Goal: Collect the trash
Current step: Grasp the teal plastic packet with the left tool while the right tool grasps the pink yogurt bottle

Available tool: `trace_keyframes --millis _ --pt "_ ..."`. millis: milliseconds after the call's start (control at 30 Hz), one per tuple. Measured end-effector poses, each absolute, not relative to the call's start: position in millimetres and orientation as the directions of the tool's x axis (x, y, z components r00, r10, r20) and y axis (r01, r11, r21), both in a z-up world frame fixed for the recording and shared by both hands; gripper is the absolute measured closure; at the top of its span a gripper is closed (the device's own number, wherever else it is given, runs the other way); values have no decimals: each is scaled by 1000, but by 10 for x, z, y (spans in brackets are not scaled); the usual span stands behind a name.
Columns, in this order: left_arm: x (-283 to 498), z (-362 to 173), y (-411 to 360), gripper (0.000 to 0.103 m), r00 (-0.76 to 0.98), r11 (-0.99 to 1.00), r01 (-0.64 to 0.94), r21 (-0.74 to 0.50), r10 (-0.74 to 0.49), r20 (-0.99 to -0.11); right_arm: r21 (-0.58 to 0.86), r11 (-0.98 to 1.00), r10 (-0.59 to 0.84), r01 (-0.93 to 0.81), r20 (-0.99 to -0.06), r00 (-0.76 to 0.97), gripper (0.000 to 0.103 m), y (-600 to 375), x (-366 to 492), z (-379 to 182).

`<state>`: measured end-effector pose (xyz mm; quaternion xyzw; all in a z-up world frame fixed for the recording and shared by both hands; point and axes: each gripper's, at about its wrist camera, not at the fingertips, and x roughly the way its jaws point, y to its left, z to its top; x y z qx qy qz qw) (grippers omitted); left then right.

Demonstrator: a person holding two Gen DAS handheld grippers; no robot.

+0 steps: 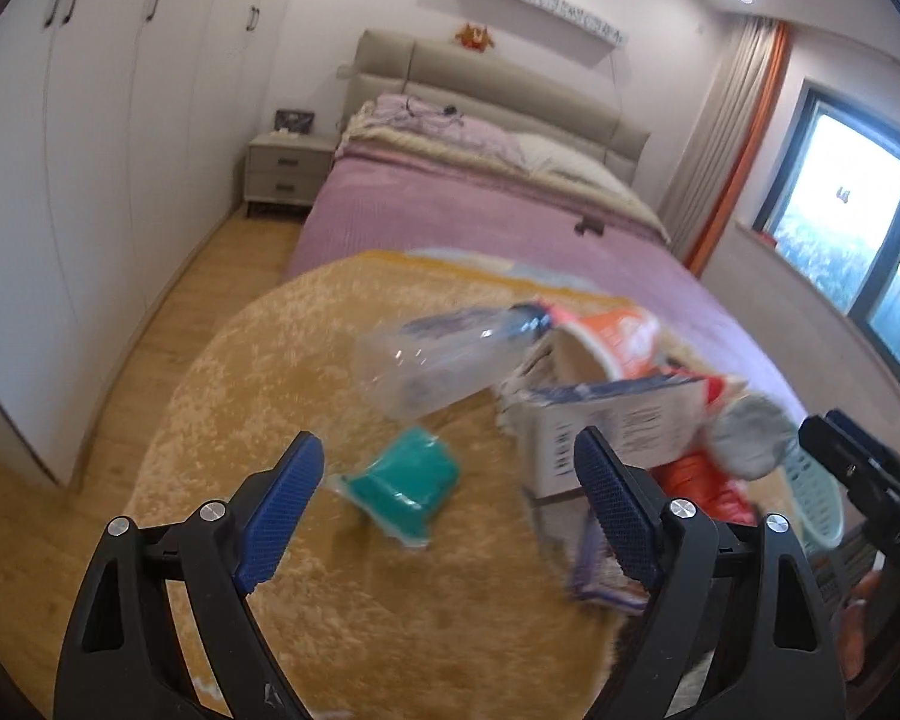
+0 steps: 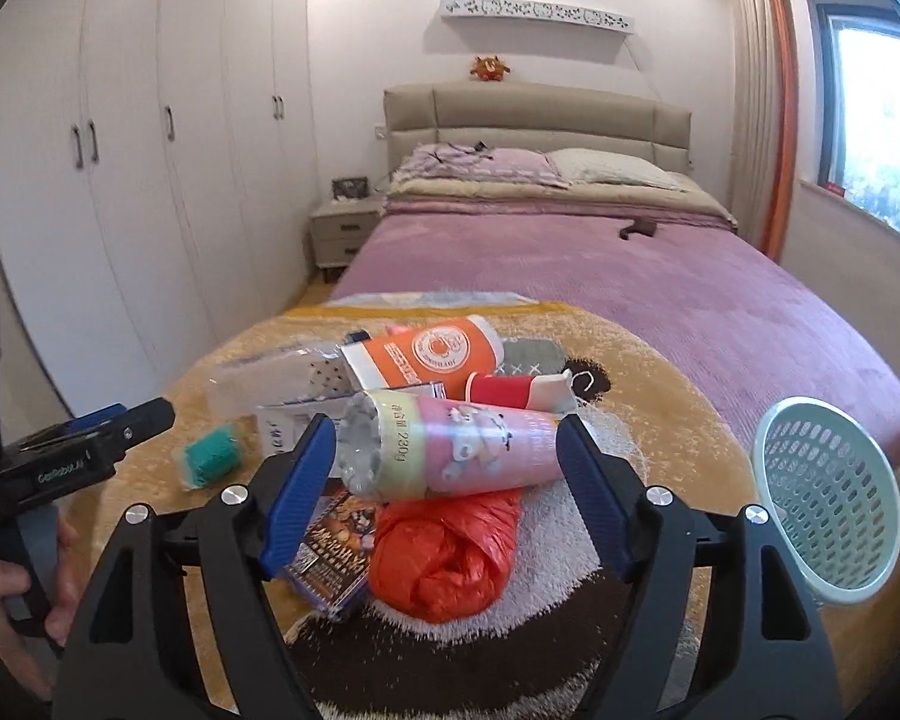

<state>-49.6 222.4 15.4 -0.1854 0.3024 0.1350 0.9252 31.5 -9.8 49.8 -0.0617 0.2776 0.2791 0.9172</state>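
Judging from the pile, collection has barely begun: the pale green perforated basket [image 2: 828, 498] at the bed's foot looks empty, though its bottom is hidden. Trash lies on the yellow blanket [image 2: 660, 360]: pink bottle [image 2: 450, 444], orange cup [image 2: 426, 351], red bag [image 2: 444, 552], clear bottle [image 1: 444, 354], teal packet [image 1: 399, 483]. Right hand-held gripper [image 2: 447, 477] fingers apart, framing the pink bottle; left hand-held gripper [image 1: 450, 507] apart, holding nothing.
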Motion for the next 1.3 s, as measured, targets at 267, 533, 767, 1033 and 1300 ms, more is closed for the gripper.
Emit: trace_keyframes --millis 267,533,767,1033,1300 --pt "-277 -105 2241 21 723 890 -413 -195 190 -664 91 835 485 -542 -588 648 40 -129 479 319" --pt "-177 -195 2188 26 688 894 -428 -134 226 -689 124 858 471 -499 -577 667 40 -655 358 247" --pt "-113 -260 2161 46 666 895 -431 -118 227 -711 108 894 408 -435 -595 692 40 -1174 337 90" --pt "-184 -216 2037 58 678 901 -423 -91 249 -691 138 875 442 -463 -617 651 39 -1506 293 -73" --pt "-435 17 1818 58 767 912 -374 -168 202 -609 176 879 449 -444 -619 645 36 -1358 449 -49"
